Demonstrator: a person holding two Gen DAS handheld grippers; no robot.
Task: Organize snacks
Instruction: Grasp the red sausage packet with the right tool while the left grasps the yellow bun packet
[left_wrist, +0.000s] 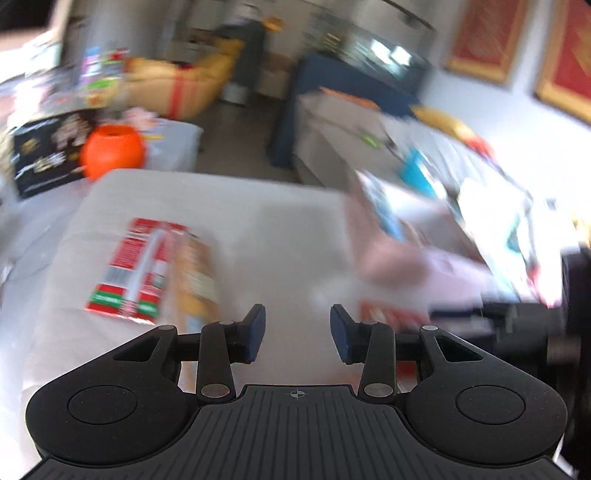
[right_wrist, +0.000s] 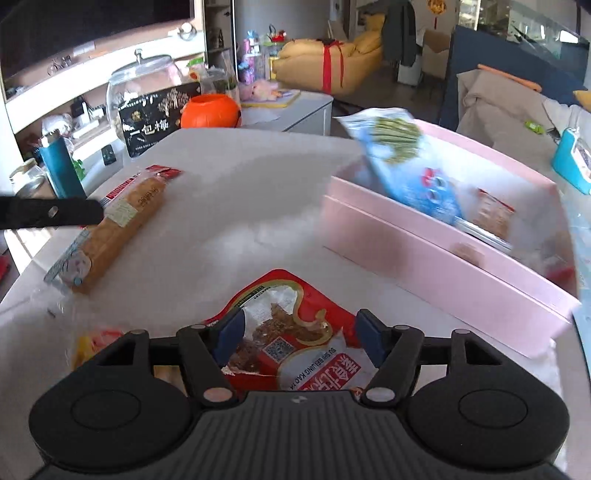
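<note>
My right gripper (right_wrist: 299, 338) hangs open low over a red snack pouch (right_wrist: 291, 314) that lies flat on the white table (right_wrist: 229, 192); its blue pads stand at the pouch's two sides without squeezing it. A blue packet printed with green beans (right_wrist: 406, 166) leans, blurred, inside the pink box (right_wrist: 424, 254), beside a brown packet (right_wrist: 493, 218). A long tan biscuit pack (right_wrist: 122, 229) lies at the left. My left gripper (left_wrist: 297, 332) is open and holds nothing, with the biscuit pack (left_wrist: 155, 269) ahead on its left and the pink box (left_wrist: 406, 258) on its right.
An orange pumpkin bucket (right_wrist: 210, 110), a black printed box (right_wrist: 159, 118), a glass jar (right_wrist: 140, 81) and a teal bottle (right_wrist: 61, 170) crowd the table's far left edge. A teal box (right_wrist: 570, 158) stands behind the pink box. A yellow wrapper (right_wrist: 96, 339) lies near left.
</note>
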